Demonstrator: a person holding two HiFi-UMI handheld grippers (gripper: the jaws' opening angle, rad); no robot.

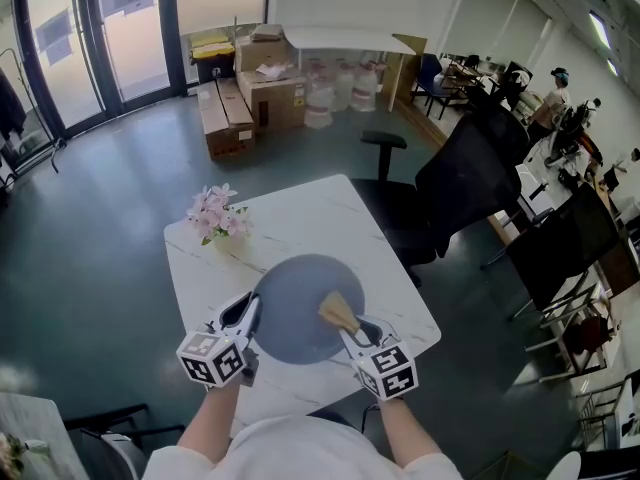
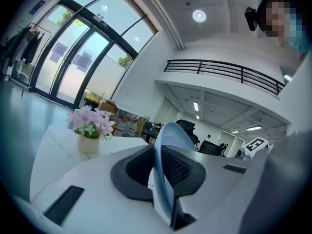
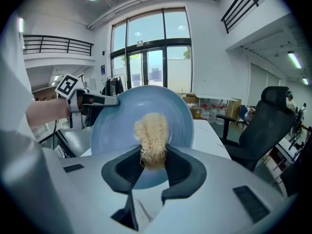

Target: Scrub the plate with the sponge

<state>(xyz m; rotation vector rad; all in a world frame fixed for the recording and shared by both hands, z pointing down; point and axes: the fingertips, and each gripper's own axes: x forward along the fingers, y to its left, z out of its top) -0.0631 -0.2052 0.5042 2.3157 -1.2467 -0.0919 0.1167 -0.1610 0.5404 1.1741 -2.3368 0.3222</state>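
A round blue-grey plate is held tilted over the white marble table. My left gripper is shut on the plate's left rim; in the left gripper view the plate shows edge-on between the jaws of the left gripper. My right gripper is shut on a tan fibrous sponge, whose tip rests against the plate's face. In the right gripper view the sponge sticks out of the right gripper onto the plate, and the left gripper shows at the plate's left edge.
A small vase of pink flowers stands at the table's far left corner. Black office chairs stand to the right of the table. Cardboard boxes sit on the floor beyond it, by the glass doors.
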